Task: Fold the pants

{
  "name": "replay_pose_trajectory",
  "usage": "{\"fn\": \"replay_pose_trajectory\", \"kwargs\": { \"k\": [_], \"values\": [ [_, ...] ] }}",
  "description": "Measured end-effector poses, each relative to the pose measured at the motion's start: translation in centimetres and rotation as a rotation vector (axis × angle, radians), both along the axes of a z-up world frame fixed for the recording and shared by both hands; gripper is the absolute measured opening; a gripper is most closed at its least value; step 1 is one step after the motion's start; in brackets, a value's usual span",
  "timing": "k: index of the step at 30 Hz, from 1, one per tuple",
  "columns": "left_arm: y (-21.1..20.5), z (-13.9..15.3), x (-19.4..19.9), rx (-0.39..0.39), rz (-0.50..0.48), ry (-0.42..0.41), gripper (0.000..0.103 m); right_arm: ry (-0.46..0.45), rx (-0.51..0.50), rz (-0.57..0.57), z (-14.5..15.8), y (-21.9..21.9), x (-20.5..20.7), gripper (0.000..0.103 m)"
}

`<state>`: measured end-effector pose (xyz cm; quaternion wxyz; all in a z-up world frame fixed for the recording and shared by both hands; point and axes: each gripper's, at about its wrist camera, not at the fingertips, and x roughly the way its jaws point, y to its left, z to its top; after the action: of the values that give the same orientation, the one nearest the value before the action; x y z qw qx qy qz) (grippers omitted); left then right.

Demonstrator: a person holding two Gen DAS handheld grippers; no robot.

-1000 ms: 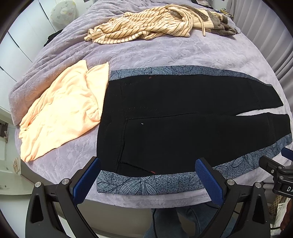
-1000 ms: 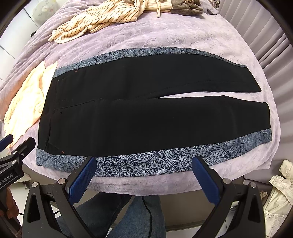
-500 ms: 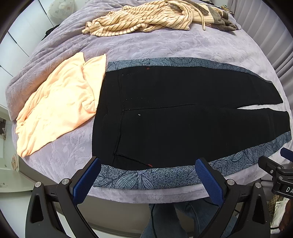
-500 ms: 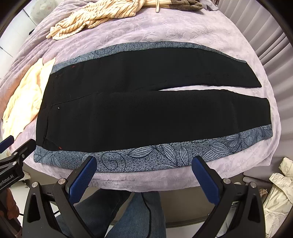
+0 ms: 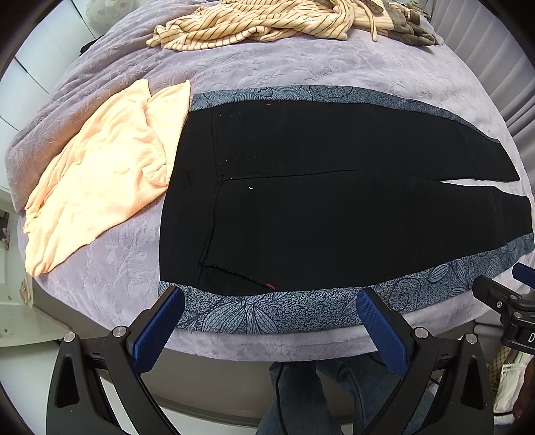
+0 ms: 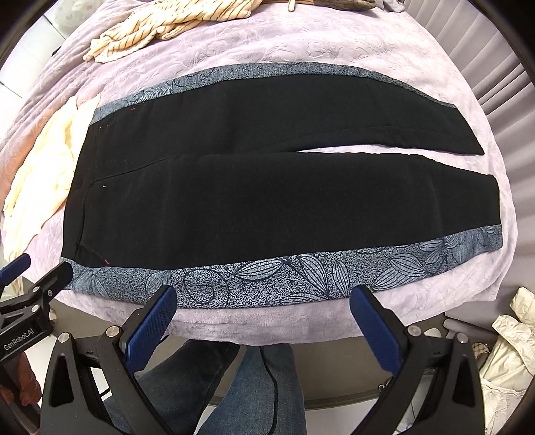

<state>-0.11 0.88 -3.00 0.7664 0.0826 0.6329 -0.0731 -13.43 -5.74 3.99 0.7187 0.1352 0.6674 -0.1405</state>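
Black pants (image 5: 317, 200) with grey leaf-print side bands lie flat on the lavender bed, waist to the left, legs to the right; they also show in the right wrist view (image 6: 267, 187). My left gripper (image 5: 269, 313) is open and empty, hovering at the near printed band by the waist. My right gripper (image 6: 262, 309) is open and empty, at the near band along the front leg. Each gripper shows at the edge of the other's view: the right one (image 5: 501, 301) and the left one (image 6: 36, 284).
A peach garment (image 5: 100, 180) lies left of the waist, touching it. A striped cream garment (image 5: 260, 23) lies at the far side of the bed (image 5: 110, 274). The person's jeans (image 6: 234, 384) stand below the near bed edge. White cloth (image 6: 511, 351) lies on the floor at right.
Both grippers have moved forward and down toward the near printed band of the pants. The pants lie as before.
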Motion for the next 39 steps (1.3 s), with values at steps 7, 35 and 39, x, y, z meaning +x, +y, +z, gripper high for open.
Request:
{"fn": "replay_pose_trajectory", "kwargs": {
  "k": [7, 35, 39],
  "values": [
    [-0.1, 0.0, -0.1, 0.001, -0.001, -0.002, 0.103, 0.002, 0.002, 0.000, 0.0, -0.1, 0.0, 0.103],
    [0.0, -1.4, -0.1, -0.008, 0.013, 0.019, 0.103, -0.006, 0.044, -0.062, -0.6, -1.3, -0.9, 0.103],
    [1.2, -1.9, 0.3, -0.105, 0.057, 0.012, 0.103, -0.073, 0.185, -0.143, -1.1, -2.8, -1.2, 0.103]
  ]
}}
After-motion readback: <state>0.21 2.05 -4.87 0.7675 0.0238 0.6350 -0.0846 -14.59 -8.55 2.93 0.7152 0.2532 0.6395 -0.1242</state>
